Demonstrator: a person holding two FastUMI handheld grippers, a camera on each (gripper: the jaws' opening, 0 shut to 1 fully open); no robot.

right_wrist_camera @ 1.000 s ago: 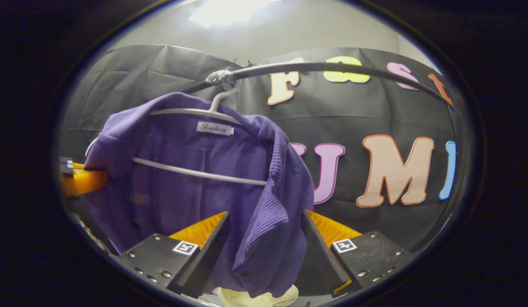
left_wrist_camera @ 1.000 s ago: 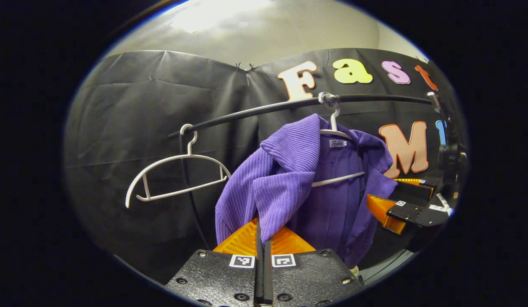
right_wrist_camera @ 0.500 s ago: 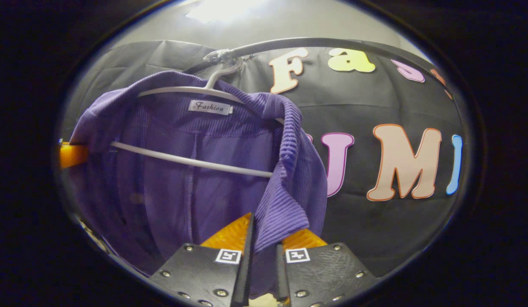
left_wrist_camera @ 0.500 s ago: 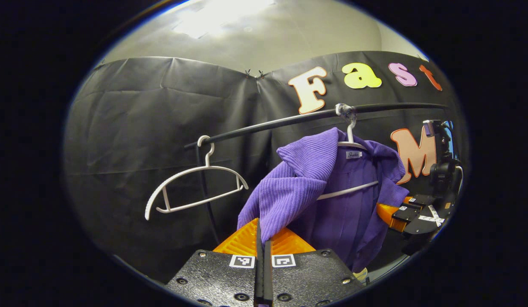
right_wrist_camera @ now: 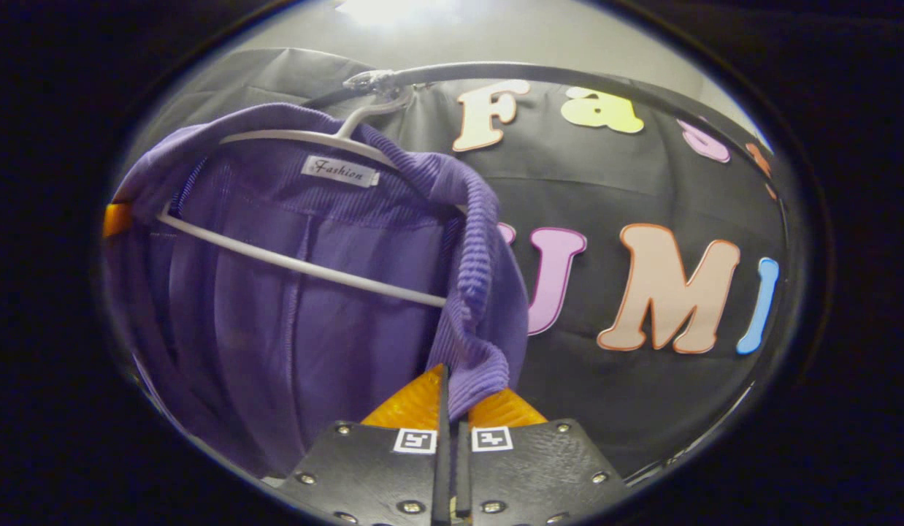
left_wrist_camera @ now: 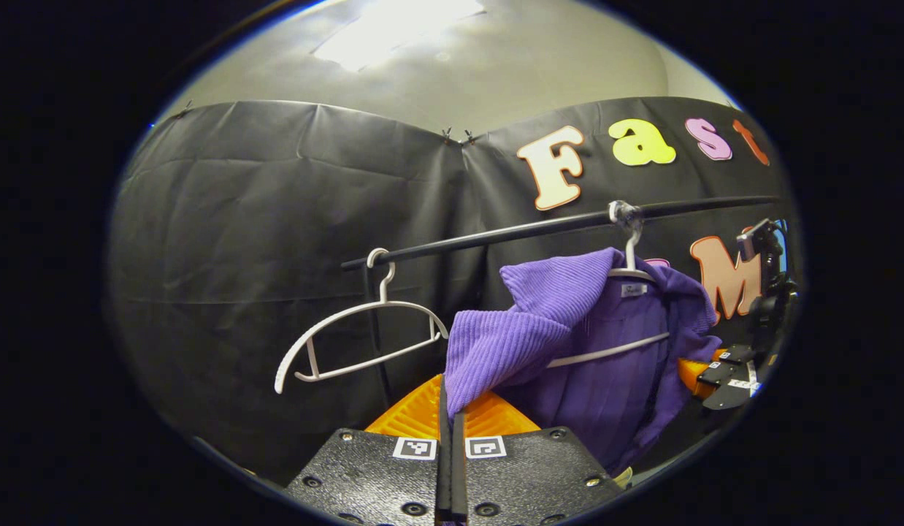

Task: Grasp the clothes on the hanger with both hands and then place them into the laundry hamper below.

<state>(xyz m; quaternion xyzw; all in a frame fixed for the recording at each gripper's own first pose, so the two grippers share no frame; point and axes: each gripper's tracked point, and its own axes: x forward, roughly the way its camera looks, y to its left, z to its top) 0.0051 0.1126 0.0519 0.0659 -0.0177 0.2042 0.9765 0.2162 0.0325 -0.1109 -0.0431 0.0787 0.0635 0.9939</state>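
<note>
In the left gripper view, the left gripper sits at six o'clock with its orange fingers pinched together on a fold of the purple ribbed shirt. The shirt hangs on a white hanger hooked over the black rail toward two o'clock — its near shoulder is drawn down into that grip. An empty white hanger dangles from the rail's end at about nine o'clock of the shirt. The right gripper shows at the shirt's far edge, toward four o'clock.

In the right gripper view, the right gripper at six o'clock is clamped on the shirt's front edge. The shirt spreads across the white hanger toward ten o'clock, under the rail.
</note>
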